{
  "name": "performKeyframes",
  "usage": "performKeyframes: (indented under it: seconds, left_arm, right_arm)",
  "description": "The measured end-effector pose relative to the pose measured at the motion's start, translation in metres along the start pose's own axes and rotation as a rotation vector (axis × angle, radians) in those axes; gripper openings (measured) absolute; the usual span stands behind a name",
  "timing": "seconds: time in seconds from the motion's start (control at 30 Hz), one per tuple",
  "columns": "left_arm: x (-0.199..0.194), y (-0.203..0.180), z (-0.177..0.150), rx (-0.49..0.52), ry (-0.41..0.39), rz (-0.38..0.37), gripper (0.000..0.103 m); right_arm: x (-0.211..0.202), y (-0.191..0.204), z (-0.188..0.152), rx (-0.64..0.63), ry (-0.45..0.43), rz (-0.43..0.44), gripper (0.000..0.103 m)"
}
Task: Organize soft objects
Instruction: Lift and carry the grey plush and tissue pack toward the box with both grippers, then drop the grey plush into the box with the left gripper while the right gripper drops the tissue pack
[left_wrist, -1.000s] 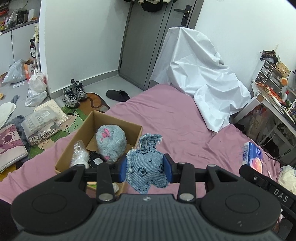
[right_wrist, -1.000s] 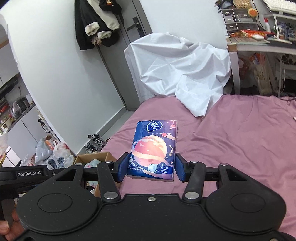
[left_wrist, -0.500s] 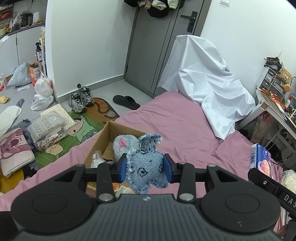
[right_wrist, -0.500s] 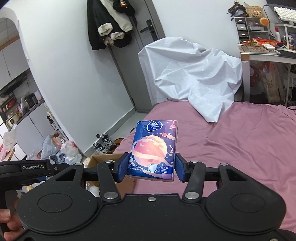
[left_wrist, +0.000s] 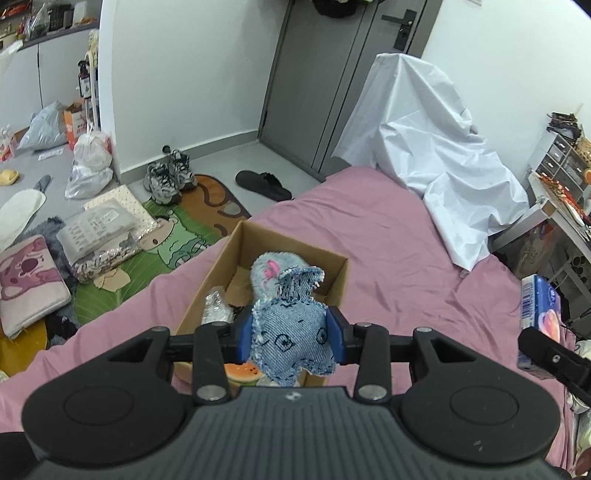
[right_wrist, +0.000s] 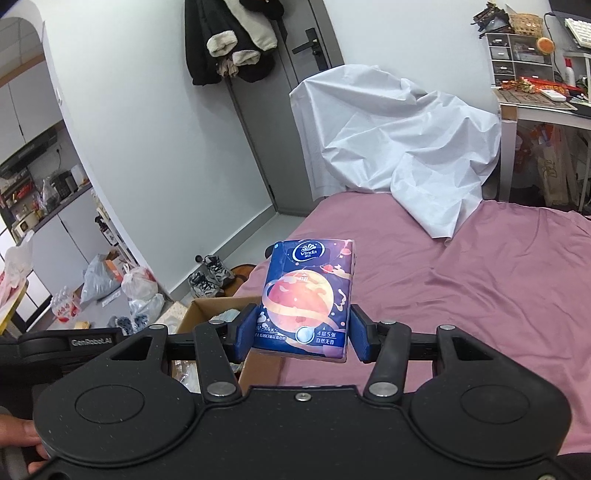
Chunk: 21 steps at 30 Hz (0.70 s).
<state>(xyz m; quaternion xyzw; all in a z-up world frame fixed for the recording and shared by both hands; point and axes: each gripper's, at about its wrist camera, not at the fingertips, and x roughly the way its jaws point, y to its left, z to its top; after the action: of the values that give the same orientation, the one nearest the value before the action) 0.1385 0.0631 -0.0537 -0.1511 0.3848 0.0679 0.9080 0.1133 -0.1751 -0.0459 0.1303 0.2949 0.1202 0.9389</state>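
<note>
Lying along the left of the left wrist view: a green cartoon-print floor mat (left_wrist: 173, 240) strewn with flat clear-wrapped packets, and beyond it a pair of grey mesh trainers (left_wrist: 170, 179) on grey floor. Resting near the edge of the smooth pink bed sheet (left_wrist: 388, 236): an open brown cardboard box (left_wrist: 341, 273), corrugated walls upright, holding a fuzzy pale-blue plush with a pink ear (left_wrist: 271, 269) and a crinkled clear plastic wrap (left_wrist: 216, 310); lower contents mostly hidden behind the black gripper frame, only a watermelon-slice shape peeking out. Clamped between the blue pads of the left gripper (left_wrist: 291, 334): a small frayed-edge blue denim stuffed toy (left_wrist: 291, 332) with stitched eyes, held above the box's near end. Draped further right over an unseen bulky form: a crumpled white sheet (left_wrist: 436, 155). Cut off at the far right edge: a glossy dark-blue tissue pack, seen side-on.

Showing in the right wrist view, leftmost, part of a hand (right_wrist: 26, 439) at the frame edge. Pinched at its lower sides by the right gripper (right_wrist: 303, 334): the same rectangular tissue pack with a planet print (right_wrist: 308, 295), upright, hanging over the bed edge just right of the box, whose interior is largely blocked.
</note>
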Motion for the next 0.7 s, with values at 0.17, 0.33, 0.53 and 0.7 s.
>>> performKeyframes:
  seconds: [0.17,0.33,0.53,0.7]
  left_arm:
    - [0.018,0.013,-0.002,-0.025,0.032,0.007,0.040]
    - [0.036,0.020,-0.003,-0.038,0.063,0.005,0.040]
    - [0.061,0.029,-0.002,-0.068,0.106,0.001,0.040]
    - [0.078,0.038,-0.002,-0.091,0.133,0.005,0.041]
  right_arm:
    - [0.012,0.013,-0.005,-0.019,0.017,0.006,0.051]
    - [0.027,0.024,-0.009,-0.037,0.033,0.008,0.051]
    - [0.047,0.031,-0.012,-0.043,0.065,0.001,0.051]
    - [0.064,0.039,-0.018,-0.045,0.093,0.003,0.051]
